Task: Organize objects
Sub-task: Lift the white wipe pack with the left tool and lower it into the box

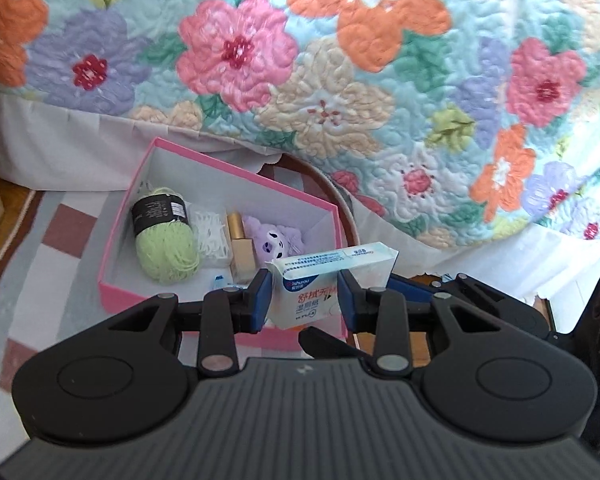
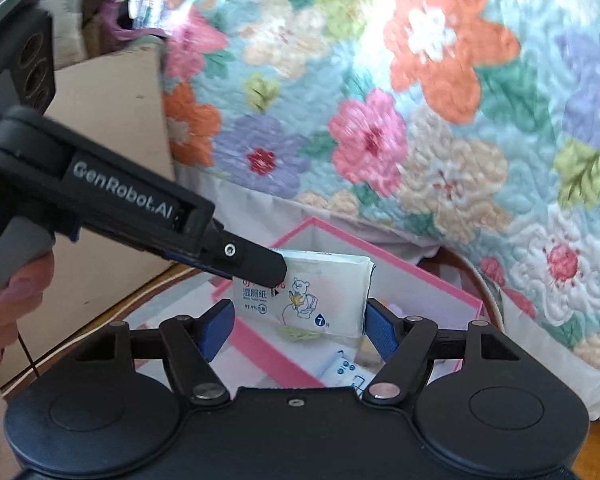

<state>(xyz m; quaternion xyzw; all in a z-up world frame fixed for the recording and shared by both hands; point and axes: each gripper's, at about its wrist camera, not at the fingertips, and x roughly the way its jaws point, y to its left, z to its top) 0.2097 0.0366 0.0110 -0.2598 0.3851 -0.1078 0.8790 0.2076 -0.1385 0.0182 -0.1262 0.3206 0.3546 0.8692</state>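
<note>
Both grippers are angled downward over a pink box (image 1: 228, 184) beside a floral quilt (image 1: 340, 80). A wet-wipe packet (image 1: 312, 292) is clamped between the left gripper (image 1: 304, 296) pads above the box. Jaws of the right gripper (image 2: 300, 320) are held apart, empty, flanking that packet without touching it.

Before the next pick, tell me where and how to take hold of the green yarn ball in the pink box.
Grip the green yarn ball across its middle, on the black paper band, coming from above. It lies on its side against the pink box wall, with white netting close on its other side, so only the top is open. Judging by looks, the band is the firmest, narrowest part.
</note>
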